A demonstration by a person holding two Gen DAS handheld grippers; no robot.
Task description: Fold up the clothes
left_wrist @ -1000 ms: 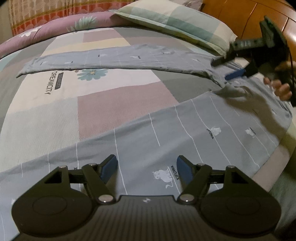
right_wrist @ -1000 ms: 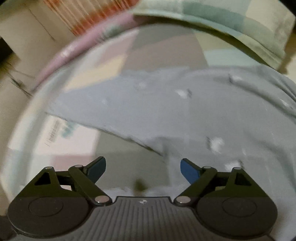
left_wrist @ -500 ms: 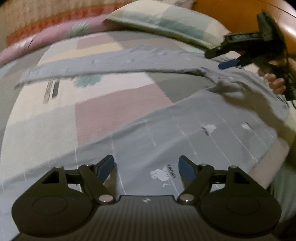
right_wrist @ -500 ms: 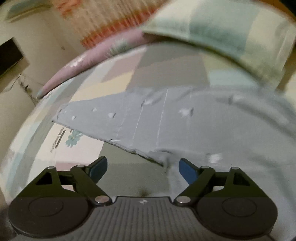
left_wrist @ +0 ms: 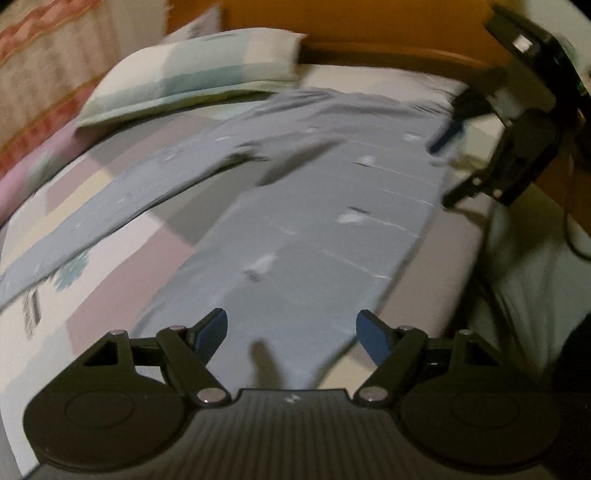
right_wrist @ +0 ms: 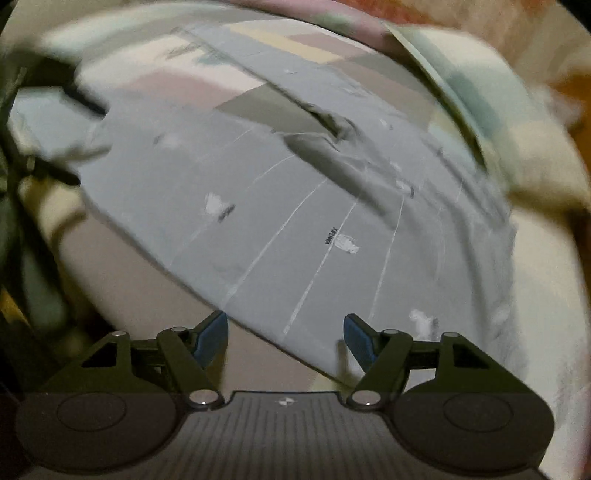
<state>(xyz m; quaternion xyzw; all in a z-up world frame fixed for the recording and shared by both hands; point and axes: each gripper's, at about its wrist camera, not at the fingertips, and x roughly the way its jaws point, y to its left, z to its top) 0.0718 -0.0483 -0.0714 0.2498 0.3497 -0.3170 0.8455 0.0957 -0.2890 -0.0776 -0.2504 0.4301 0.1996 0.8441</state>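
A grey garment (left_wrist: 317, 221) with thin white lines and small white prints lies spread flat on the bed; one long part (left_wrist: 110, 206) stretches away to the left. It fills the middle of the right wrist view (right_wrist: 280, 206). My left gripper (left_wrist: 291, 334) is open and empty, just above the garment's near end. My right gripper (right_wrist: 282, 336) is open and empty over the garment's near edge. The right gripper also shows at the upper right of the left wrist view (left_wrist: 517, 122), above the garment's far corner.
The bed has a patchwork cover (left_wrist: 122, 266) in pink, cream and grey. A checked pillow (left_wrist: 192, 81) lies at the head, against a wooden headboard (left_wrist: 369, 29). The bed's edge (left_wrist: 461, 280) runs along the garment's right side. The frames are motion-blurred.
Both grippers have swung round: the left now looks along the garment toward the headboard, the right looks back across it from the far corner. Both stay open.
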